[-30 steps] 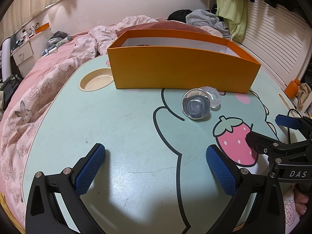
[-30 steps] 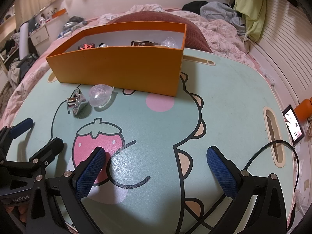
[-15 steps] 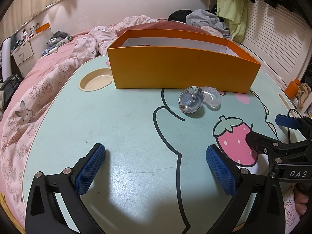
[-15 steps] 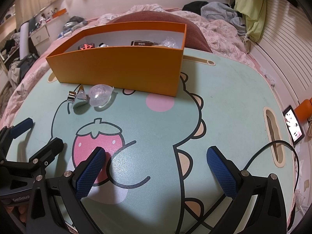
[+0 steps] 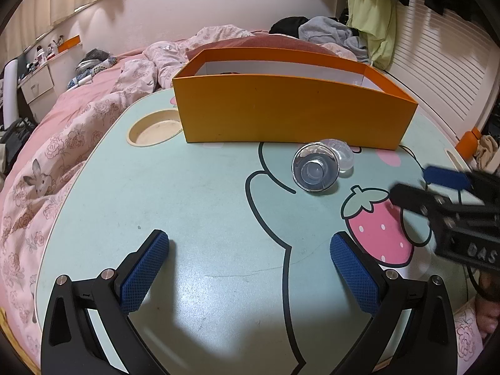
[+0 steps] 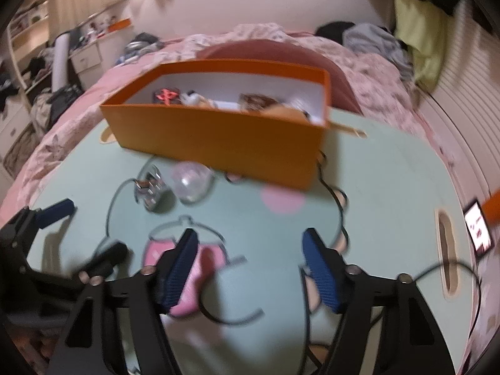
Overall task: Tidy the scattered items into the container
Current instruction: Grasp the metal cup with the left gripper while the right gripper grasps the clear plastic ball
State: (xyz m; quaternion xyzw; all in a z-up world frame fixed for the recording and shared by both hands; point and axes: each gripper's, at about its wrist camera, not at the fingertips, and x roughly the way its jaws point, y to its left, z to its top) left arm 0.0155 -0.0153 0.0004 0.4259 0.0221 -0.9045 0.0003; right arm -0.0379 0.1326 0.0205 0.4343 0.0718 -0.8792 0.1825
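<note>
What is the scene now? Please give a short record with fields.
surface: green cartoon table
container: orange box, open top, items already inside
loose items: shiny metal funnel touching clear plastic piece, in front of the box
left gripper: open, empty
right gripper: open, empty, view blurred

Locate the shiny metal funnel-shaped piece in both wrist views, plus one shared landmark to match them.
Left wrist: metal funnel piece sits right of centre, in front of the orange box, its mouth facing the camera, a clear plastic lid just behind it to the right.
Right wrist: same piece, blurred, left of centre, lid at its right.
Shared landmark: the orange box just behind both.
</note>
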